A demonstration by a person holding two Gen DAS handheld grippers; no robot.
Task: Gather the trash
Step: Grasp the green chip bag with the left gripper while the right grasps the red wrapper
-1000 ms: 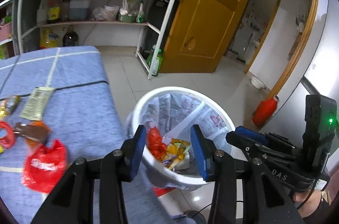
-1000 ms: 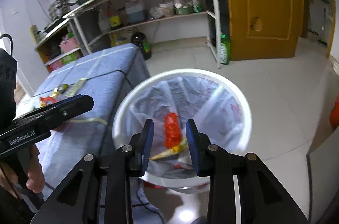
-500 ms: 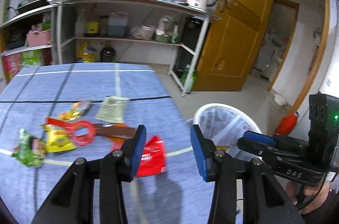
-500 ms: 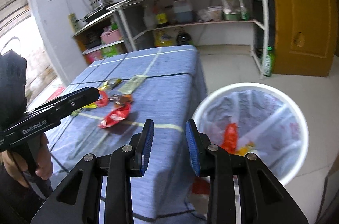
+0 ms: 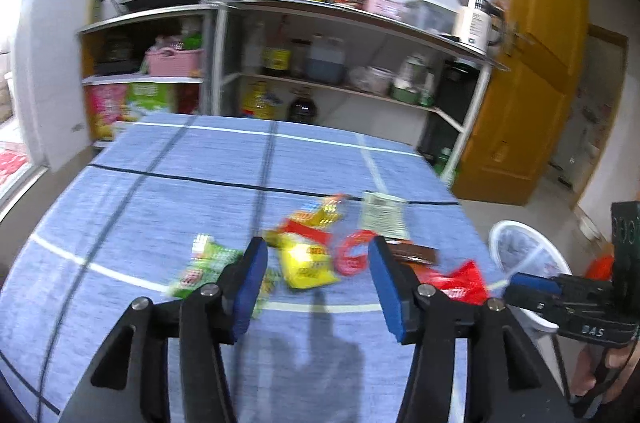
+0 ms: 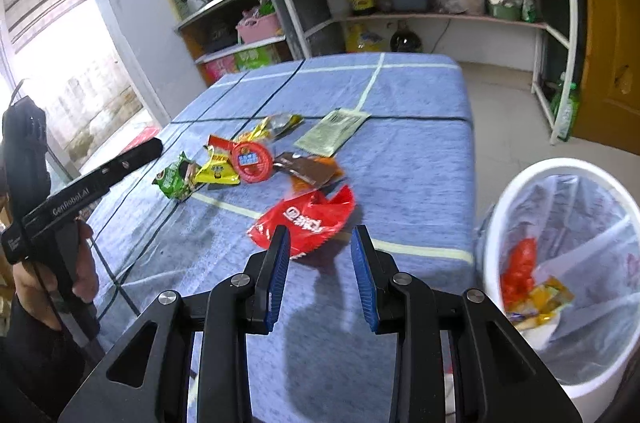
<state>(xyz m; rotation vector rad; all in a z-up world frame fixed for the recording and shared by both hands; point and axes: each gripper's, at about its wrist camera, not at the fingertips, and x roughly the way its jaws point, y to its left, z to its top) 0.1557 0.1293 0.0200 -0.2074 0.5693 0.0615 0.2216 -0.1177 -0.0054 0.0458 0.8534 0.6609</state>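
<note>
Several wrappers lie on the blue tablecloth (image 6: 420,143): a red bag (image 6: 304,217) (image 5: 460,283), a yellow packet (image 5: 306,263) (image 6: 216,171), a green packet (image 5: 204,263) (image 6: 174,177), a red ring (image 6: 253,161) (image 5: 352,255), a brown wrapper (image 6: 308,169) and a pale sachet (image 6: 332,133) (image 5: 382,213). My left gripper (image 5: 316,283) is open and empty above the yellow packet. My right gripper (image 6: 320,263) is open and empty just before the red bag. The white lined bin (image 6: 568,263) (image 5: 528,255) holds trash at the table's right.
Metal shelves (image 5: 340,71) with pots, bottles and a kettle stand behind the table. A yellow wooden door (image 5: 536,83) is at the right. A bright doorway (image 6: 60,63) opens at the left. Tiled floor lies between the table and the shelves.
Both grippers have swung left from over the bin to over the table and its wrappers. Both stay open and empty.
</note>
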